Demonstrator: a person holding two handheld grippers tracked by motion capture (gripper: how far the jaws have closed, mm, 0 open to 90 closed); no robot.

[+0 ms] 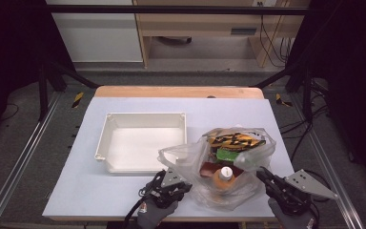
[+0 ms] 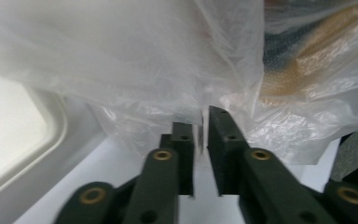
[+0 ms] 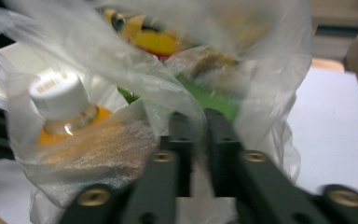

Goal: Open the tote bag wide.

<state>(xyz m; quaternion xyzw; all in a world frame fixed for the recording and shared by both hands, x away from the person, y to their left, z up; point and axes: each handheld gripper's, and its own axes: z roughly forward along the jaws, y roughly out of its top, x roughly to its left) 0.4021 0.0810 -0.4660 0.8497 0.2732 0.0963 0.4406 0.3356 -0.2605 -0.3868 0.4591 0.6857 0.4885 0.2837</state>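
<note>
- High view: a clear plastic bag (image 1: 228, 164) sits on the table (image 1: 100, 200) just right of an empty white bin (image 1: 143, 143); the left gripper (image 1: 174, 183) holds the bag's near-left edge and the right gripper (image 1: 267, 179) its near-right edge; inside lie an orange bottle (image 1: 224, 177) with a white cap, a green packet (image 1: 228, 155) and a yellow-and-black packet (image 1: 236, 140); the step in hand looks like gripping the bag at both sides, to spread its mouth or lift it.
- Left gripper view: the jaws stand almost together with a fold of film pinched between the pads (image 2: 186, 135); the bin's rim (image 2: 56, 140) shows at the left.
- Right gripper view: the picture is blurred, but the jaws seem clamped on the film just beside the bottle (image 3: 63, 112); the green packet (image 3: 209, 100) lies beyond.
- Next, I judge, the move calls for both grips holding firm while the hands draw apart or tip the bag toward the bin; thin film may slip or tear.
</note>
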